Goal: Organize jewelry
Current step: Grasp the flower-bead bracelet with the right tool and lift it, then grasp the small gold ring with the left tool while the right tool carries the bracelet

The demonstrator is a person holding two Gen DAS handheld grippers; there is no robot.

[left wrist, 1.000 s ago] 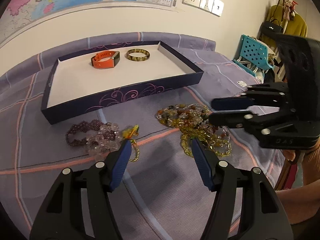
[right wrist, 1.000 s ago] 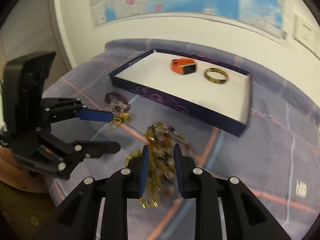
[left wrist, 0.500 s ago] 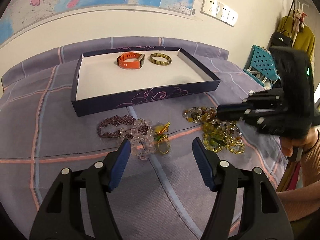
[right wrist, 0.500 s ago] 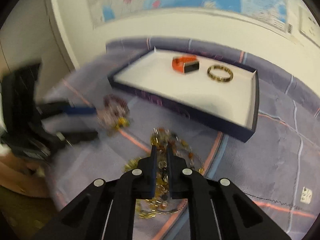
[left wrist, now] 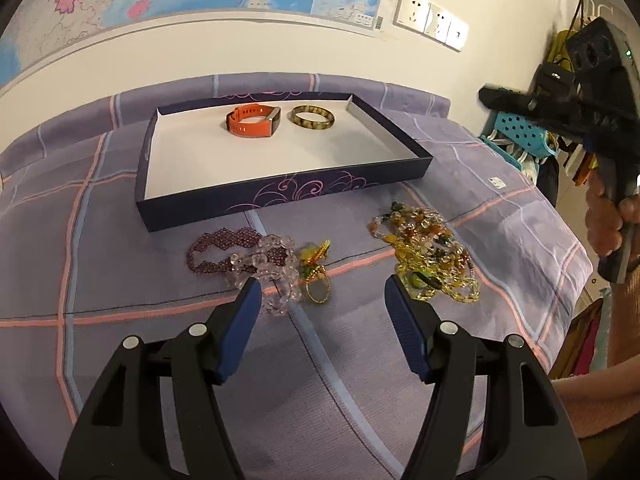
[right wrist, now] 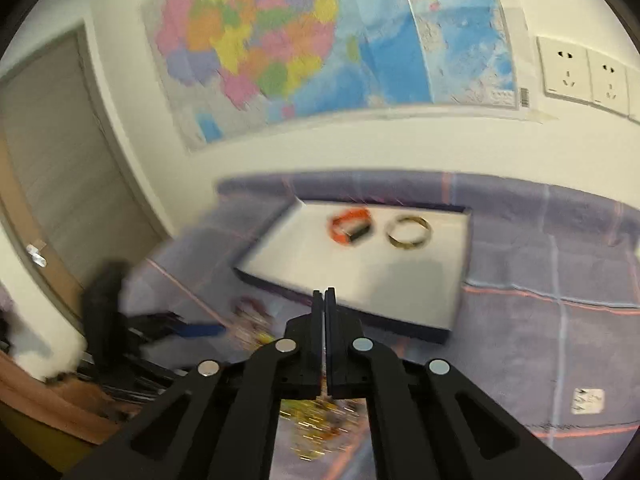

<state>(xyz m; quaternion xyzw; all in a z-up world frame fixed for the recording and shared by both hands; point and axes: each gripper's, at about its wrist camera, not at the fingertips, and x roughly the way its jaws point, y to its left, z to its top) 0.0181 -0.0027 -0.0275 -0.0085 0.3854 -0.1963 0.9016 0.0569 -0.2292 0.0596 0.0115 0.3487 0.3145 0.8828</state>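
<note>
Right gripper (right wrist: 324,294) risen, empty-jawed.

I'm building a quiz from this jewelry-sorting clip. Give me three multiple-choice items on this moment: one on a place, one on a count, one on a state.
1. Where does the orange watch band lie?
A. in the tray
B. on the cloth
C. in the tongs

2. How many pieces lie in the tray?
A. one
B. two
C. four

3. How do the right tongs stand?
A. wide open
B. shut
C. clamped on the tray's rim

Answers:
1 A, it rests on the white floor beside the bangle.
2 B, only the band and the bangle are inside.
3 B, the fingers meet, with no visible gap, above the beads.
</note>
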